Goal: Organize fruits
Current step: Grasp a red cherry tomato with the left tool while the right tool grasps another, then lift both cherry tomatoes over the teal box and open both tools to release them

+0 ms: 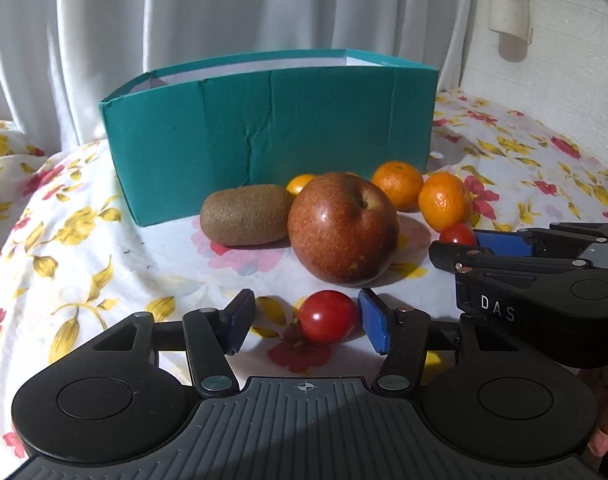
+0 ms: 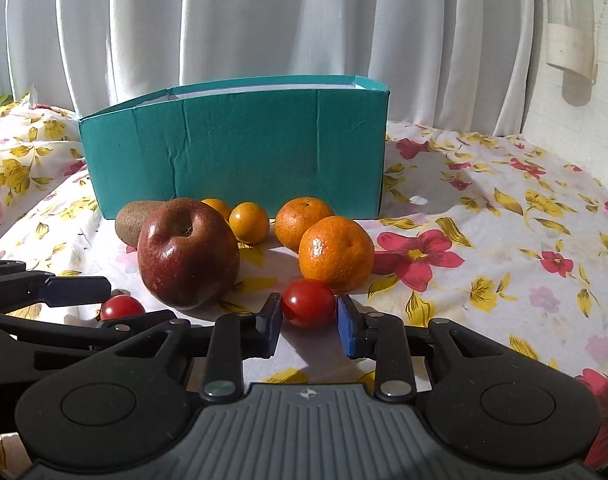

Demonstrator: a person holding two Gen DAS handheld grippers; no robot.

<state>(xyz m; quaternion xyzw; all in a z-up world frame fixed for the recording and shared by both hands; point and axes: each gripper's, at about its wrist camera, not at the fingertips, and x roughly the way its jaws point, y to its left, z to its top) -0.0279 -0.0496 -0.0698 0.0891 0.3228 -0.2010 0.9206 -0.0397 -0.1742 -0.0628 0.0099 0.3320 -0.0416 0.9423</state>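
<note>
Both grippers, left (image 1: 304, 326) and right (image 2: 308, 322), sit spread wide, each bracketing a tomato (image 1: 327, 316) (second tomato (image 2: 308, 303)) at twelve o'clock; close gently, then lift over the box (image 1: 271, 132).

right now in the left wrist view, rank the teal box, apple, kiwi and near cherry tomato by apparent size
1. teal box
2. apple
3. kiwi, though it lies farther back
4. cherry tomato, smallest despite being nearest
</note>
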